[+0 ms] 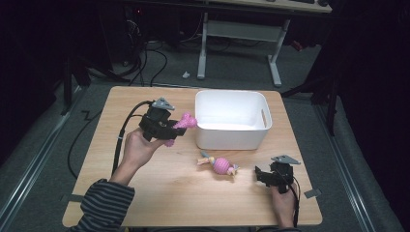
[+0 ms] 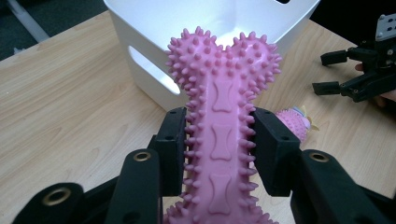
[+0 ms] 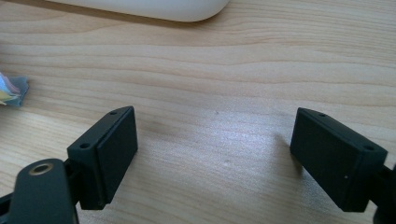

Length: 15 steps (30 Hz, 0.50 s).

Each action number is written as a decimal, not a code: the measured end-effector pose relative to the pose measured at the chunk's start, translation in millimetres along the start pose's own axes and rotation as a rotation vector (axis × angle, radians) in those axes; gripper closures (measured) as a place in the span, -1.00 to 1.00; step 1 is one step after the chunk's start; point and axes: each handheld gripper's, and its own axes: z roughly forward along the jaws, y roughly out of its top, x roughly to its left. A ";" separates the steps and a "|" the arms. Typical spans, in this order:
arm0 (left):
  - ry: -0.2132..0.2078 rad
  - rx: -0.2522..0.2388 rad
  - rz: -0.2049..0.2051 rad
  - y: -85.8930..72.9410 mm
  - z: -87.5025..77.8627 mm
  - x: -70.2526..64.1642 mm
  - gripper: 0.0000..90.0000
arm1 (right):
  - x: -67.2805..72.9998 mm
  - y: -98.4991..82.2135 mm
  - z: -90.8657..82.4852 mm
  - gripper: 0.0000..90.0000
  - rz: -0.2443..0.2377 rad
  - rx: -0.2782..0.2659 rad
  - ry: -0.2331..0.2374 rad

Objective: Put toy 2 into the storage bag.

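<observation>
Now we hold pink spiky rubber bone [image 2: 223, 121] in left gripper [image 1: 170, 129] jaws, long axis aimed at white plastic bin [image 1: 231, 126] just beyond; right gripper [image 1: 265, 175] jaws wide, empty.

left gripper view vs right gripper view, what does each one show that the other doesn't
The left gripper view alone shows the spiky pink rubber bone toy clamped by the left gripper, the pink knitted toy on the table, and the right gripper farther off. The right gripper view alone shows the right gripper's own jaws standing wide apart over bare wood, plus a small colourful scrap at the picture's left edge. Both share the light wooden table and the white plastic bin.
</observation>
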 end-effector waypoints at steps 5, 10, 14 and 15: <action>-0.006 0.006 0.022 8.5 2.1 -4.5 0.30 | 0.0 0.0 0.0 -0.67 0.000 0.000 0.000; -0.016 0.004 0.028 18.2 5.7 -4.4 0.30 | 0.0 0.0 0.0 -0.67 0.000 0.000 0.001; -0.027 -0.003 0.031 25.8 8.5 -5.1 0.29 | 0.0 0.0 0.0 -0.67 0.000 0.000 0.000; -0.031 -0.003 0.031 27.1 9.0 -4.9 0.29 | 0.0 0.0 0.0 -0.67 0.000 0.000 0.000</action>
